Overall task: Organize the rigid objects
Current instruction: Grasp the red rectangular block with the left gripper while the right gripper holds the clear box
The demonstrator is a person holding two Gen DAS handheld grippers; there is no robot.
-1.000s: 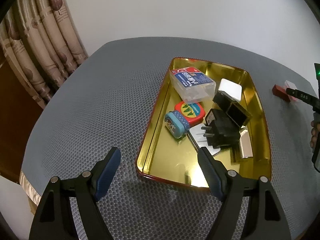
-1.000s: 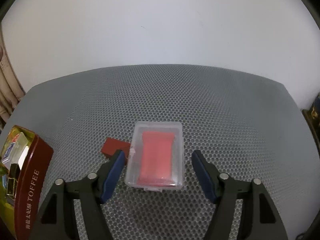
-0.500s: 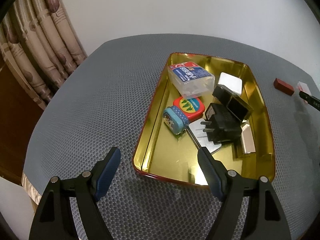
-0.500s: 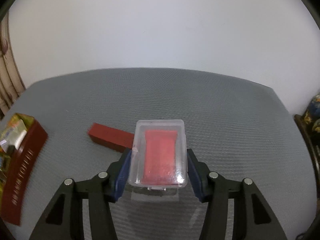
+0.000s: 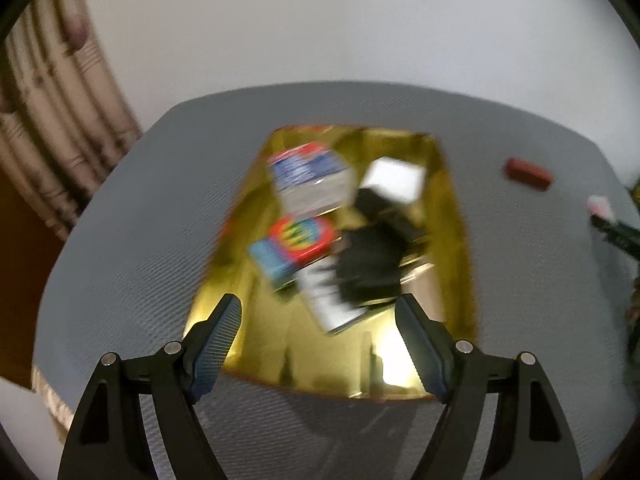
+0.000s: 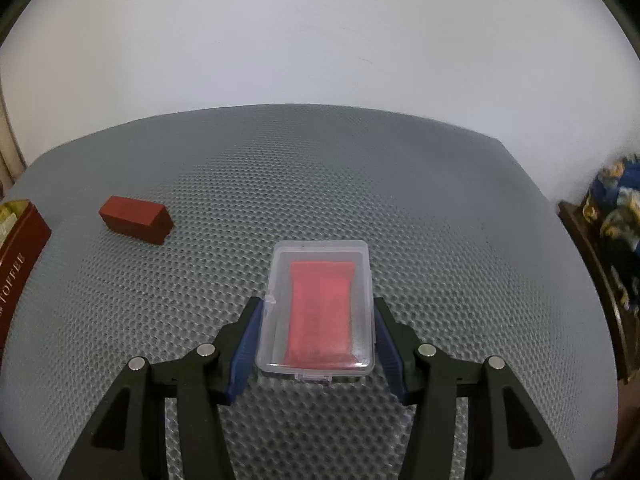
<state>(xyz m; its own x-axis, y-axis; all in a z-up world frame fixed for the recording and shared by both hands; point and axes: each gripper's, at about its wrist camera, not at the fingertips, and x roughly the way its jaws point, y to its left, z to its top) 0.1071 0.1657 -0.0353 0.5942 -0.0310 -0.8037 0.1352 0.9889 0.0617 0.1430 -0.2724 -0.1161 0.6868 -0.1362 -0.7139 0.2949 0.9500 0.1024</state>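
A clear plastic box (image 6: 320, 264) with a red insert sits between the fingers of my right gripper (image 6: 317, 306), whose blue pads press on both its long sides just above the grey mesh table. A dark red block (image 6: 136, 220) lies on the table to its far left. In the blurred left wrist view, my left gripper (image 5: 316, 304) hangs open over the near end of a gold tray (image 5: 460, 216). The tray holds a blue-and-white box (image 5: 308, 182), a colourful tin (image 5: 296, 244), a white block (image 5: 394, 178) and black plugs (image 5: 372, 256).
The tray's red outer wall (image 6: 20, 248) shows at the left edge of the right wrist view. A curtain (image 5: 52, 120) hangs past the table's left edge. A dark shelf with coloured things (image 6: 616, 216) stands off the right edge. The table (image 6: 360, 168) ends at a white wall.
My right gripper has gone from wide around the clear box to shut on its sides, and the red block now sits further left. The left gripper swung so the tray lies between its fingers.
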